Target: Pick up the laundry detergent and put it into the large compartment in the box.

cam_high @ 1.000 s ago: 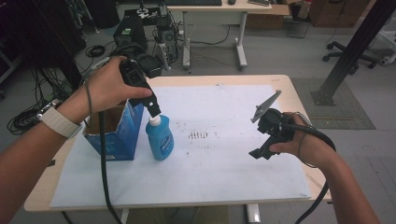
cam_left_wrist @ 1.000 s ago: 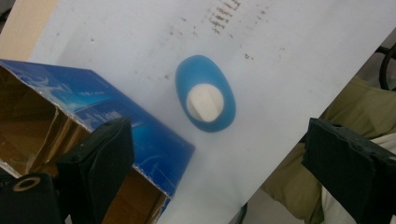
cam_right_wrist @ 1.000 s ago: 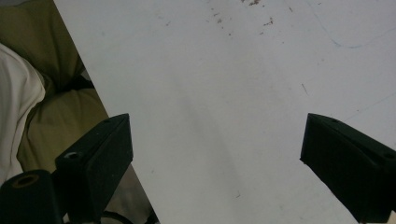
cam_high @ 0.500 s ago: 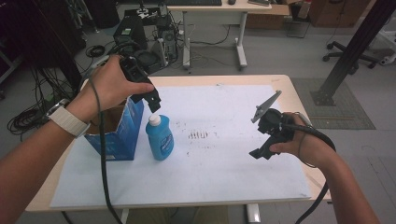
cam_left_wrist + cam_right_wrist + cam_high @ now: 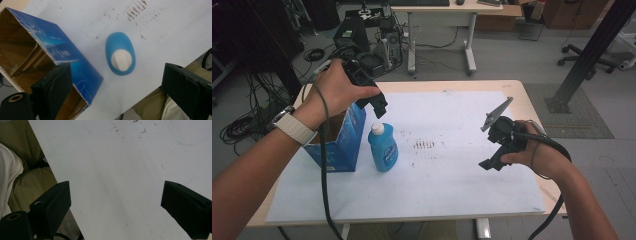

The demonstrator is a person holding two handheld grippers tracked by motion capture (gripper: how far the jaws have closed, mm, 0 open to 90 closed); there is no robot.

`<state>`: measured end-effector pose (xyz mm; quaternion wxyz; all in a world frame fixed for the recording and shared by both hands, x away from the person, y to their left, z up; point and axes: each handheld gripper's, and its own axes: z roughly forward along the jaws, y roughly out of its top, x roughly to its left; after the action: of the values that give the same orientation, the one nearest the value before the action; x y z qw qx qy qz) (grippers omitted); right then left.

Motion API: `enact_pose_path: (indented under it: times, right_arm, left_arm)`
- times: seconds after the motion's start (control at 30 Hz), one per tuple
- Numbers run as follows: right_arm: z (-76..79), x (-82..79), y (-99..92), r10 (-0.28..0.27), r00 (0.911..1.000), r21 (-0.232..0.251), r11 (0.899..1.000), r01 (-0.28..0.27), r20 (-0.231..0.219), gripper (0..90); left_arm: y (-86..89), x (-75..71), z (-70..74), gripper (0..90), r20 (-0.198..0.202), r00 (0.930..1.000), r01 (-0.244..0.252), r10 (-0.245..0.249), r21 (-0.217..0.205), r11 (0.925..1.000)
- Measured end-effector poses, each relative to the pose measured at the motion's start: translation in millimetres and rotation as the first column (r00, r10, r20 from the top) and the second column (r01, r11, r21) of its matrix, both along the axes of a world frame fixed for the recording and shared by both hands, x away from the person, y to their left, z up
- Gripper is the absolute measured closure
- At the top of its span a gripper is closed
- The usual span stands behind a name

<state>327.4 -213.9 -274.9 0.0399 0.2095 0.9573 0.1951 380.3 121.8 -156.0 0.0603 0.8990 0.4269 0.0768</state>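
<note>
Left claw: released, jaws wide apart, nothing between them. It hangs in the air above the blue bottle, pointing down and toward the person. In the left gripper view the bottle sits between the two jaws but well below them, white cap facing the camera; no contact.

Bottle stands upright on the white sheet covering the tabletop, just right of the blue cardboard box. Bottle and box are close; can't tell if they touch. Box is open on top, brown inside, flaps up. The left hand holds its gripper over the box's far corner, watch with pale strap on the wrist, black cable trailing down toward the front edge.

Right claw: also released, jaws spread, empty. It hovers over bare sheet at the right side of the tabletop, well apart from bottle and box, held in the right hand with the grey plate sticking up. Right gripper view: plain white sheet between the jaws, a few brown specks farther out, and the person's khaki trousers past the sheet's edge.

Smudged dark marks on the sheet between bottle and right gripper.
</note>
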Motion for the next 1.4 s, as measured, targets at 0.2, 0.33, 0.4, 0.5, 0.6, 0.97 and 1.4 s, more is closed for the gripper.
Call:
enact_pose_path:
  times: [0.2, 0.33, 0.4, 0.5, 0.6, 0.97, 1.4]
  right_arm:
    - [-0.4, 0.2, 0.8, 0.004, 1.0, -0.001, 1.0, -0.004, 0.0, 9.2]
    - [-0.5, 0.4, 1.0, 0.003, 1.0, 0.004, 1.0, -0.003, -0.001, 9.2]
    - [-0.7, 0.6, 0.9, 0.0, 1.0, 0.003, 1.0, 0.0, -0.002, 9.2]
    - [-1.2, 0.7, 0.7, 0.001, 1.0, 0.004, 1.0, -0.001, -0.002, 9.2]
    - [-2.1, 0.6, 0.6, 0.001, 1.0, 0.002, 1.0, -0.001, -0.004, 9.2]
    - [-3.0, 0.7, -0.1, 0.004, 1.0, 0.005, 1.0, -0.004, -0.003, 9.2]
    - [-4.8, 0.7, -0.1, 0.004, 1.0, 0.005, 1.0, -0.004, -0.007, 9.2]
  left_arm:
    - [0.7, 3.9, -4.8, 10.2, -0.014, 0.9998, -0.017, 0.017, 0.001, 0.9999]
    - [1.2, 5.7, -7.5, 10.2, -0.026, 0.9993, -0.026, 0.026, -0.003, 0.9997]
    - [1.5, 6.8, -9.5, 10.3, -0.027, 0.9991, -0.034, 0.034, -0.004, 0.9994]
    - [1.0, 7.4, -10.8, 10.4, -0.02, 0.9987, -0.047, 0.047, 0.0, 0.9989]
    - [-0.4, 7.4, -12.1, 10.6, -0.015, 0.9982, -0.059, 0.059, 0.002, 0.9983]
    - [-2.5, 8.3, -22.2, 10.1, -0.017, 0.9959, -0.089, 0.089, -0.01, 0.9959]
    - [-3.3, 8.8, -32.9, 10.1, -0.015, 0.9908, -0.135, 0.134, -0.03, 0.9904]
